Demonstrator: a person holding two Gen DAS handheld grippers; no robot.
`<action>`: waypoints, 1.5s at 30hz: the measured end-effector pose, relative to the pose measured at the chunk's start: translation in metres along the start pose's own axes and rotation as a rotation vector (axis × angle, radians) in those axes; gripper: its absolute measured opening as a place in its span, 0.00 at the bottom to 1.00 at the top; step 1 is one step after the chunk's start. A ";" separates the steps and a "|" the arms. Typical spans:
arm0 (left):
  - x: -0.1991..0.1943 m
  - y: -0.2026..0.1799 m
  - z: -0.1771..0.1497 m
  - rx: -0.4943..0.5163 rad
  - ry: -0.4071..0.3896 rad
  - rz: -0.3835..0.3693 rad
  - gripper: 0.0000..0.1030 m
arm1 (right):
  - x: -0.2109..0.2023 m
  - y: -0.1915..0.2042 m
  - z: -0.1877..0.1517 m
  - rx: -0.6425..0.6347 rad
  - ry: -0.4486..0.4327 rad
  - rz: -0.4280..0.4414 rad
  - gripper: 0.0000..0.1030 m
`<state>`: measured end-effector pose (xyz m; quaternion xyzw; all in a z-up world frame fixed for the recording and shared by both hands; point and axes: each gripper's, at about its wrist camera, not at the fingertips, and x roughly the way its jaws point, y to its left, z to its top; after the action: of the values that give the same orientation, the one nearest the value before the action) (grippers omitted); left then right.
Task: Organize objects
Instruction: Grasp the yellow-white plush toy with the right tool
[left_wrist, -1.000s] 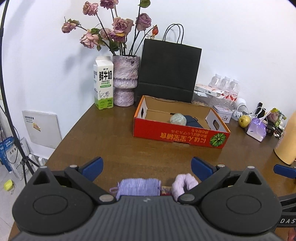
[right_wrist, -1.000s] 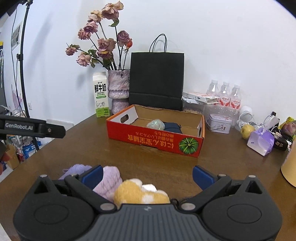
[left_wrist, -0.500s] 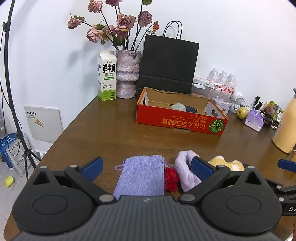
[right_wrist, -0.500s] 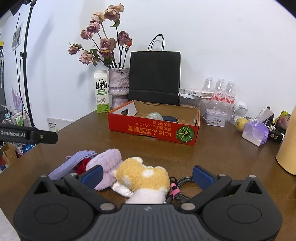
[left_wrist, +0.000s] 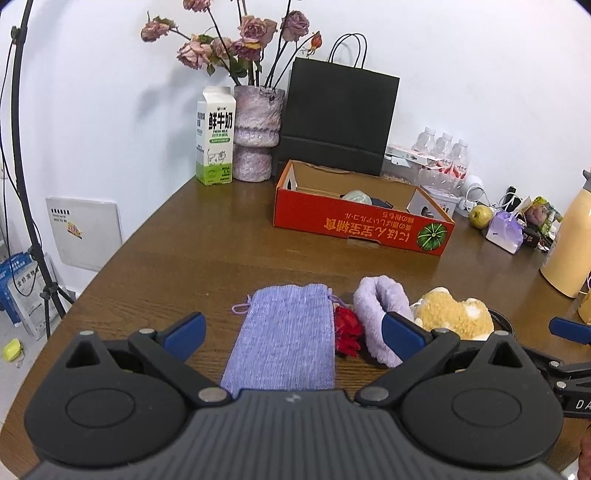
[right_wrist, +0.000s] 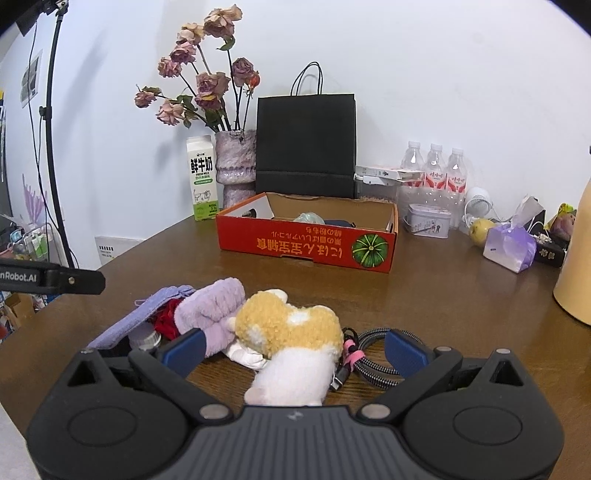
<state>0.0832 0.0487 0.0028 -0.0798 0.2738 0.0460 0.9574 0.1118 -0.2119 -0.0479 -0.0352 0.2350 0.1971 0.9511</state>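
Lavender pouch (left_wrist: 284, 336) now farther between left gripper (left_wrist: 293, 330) fingers.

On the table (left_wrist: 177, 258), pouch (left_wrist: 284, 339), headband (left_wrist: 380, 314) and plush (left_wrist: 450, 314) lie left-to-right before the box (left_wrist: 354, 225).

My left claw (left_wrist: 293, 328) is matte black plastic: a ribbed dark-grey centre panel with a small pale logo mark, flanked by two rounded housings, each with a shallow circular disc and a triangular cut-out above it. Silver screw heads sit at the linkage pivots. The fingers (left_wrist: 184, 331) end in flat blue pads. My right claw (right_wrist: 293, 349) is built the same way, ribbed centre, twin discs, silver pivots and blue fingertips (right_wrist: 405, 352). In the right view I see the left unit's black side bar, lettered "nRobot.AI" in white. In the left view the right unit's black edge shows white letters "DA".
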 end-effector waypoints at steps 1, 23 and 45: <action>0.002 0.001 0.000 -0.001 0.006 0.000 1.00 | 0.002 -0.001 -0.001 0.007 0.003 0.001 1.00; 0.032 0.017 0.000 -0.021 0.034 0.020 1.00 | 0.076 -0.001 -0.022 0.032 0.129 -0.008 0.80; 0.038 0.016 0.002 -0.012 0.047 0.015 1.00 | 0.055 -0.019 -0.022 0.091 0.009 -0.019 0.47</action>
<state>0.1141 0.0664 -0.0173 -0.0847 0.2965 0.0528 0.9498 0.1542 -0.2136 -0.0928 0.0052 0.2477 0.1770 0.9525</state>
